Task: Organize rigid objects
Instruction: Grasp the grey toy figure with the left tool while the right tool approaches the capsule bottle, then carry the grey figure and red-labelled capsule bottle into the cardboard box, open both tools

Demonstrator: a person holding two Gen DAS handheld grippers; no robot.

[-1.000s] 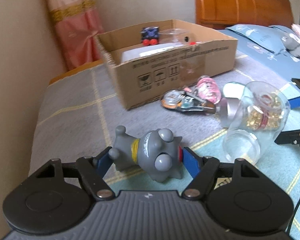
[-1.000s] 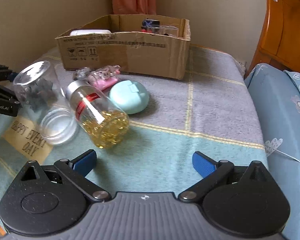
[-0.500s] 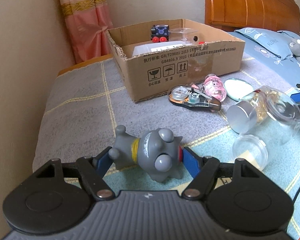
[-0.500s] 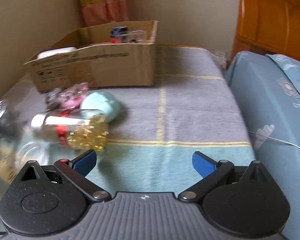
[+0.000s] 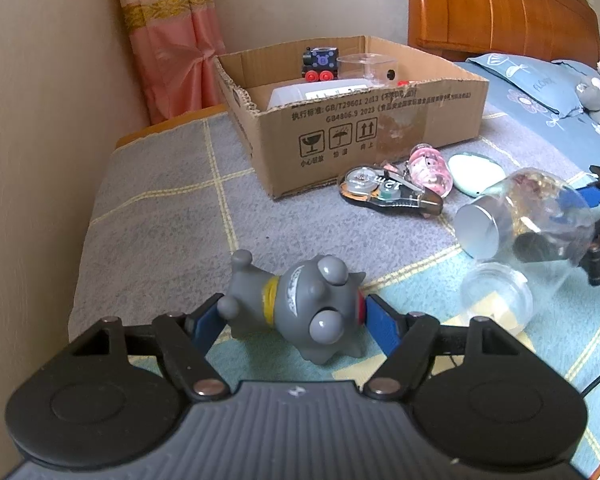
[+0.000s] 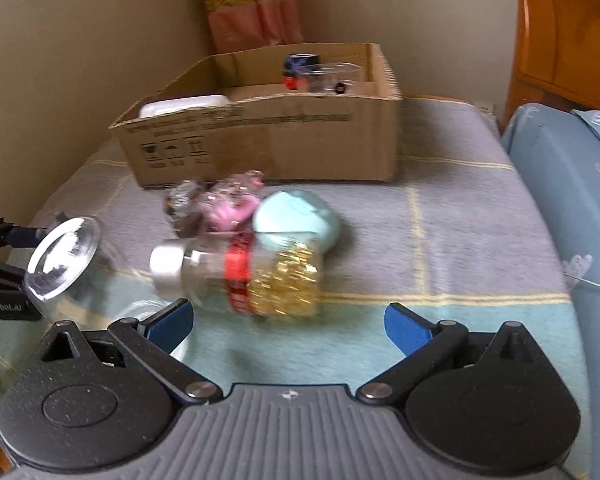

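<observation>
Left gripper (image 5: 292, 314) fingers pinch the grey toy (image 5: 300, 306); right gripper (image 6: 288, 326), spread wide and empty, may knock the bottle (image 6: 244, 276) rolling

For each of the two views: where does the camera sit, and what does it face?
Left wrist: rides the left gripper, shut on the grey toy, facing the cardboard box; right gripper at right edge.
Right wrist: rides the open right gripper, facing the capsule bottle.
Shared: box, bottle, clear jar.
</observation>
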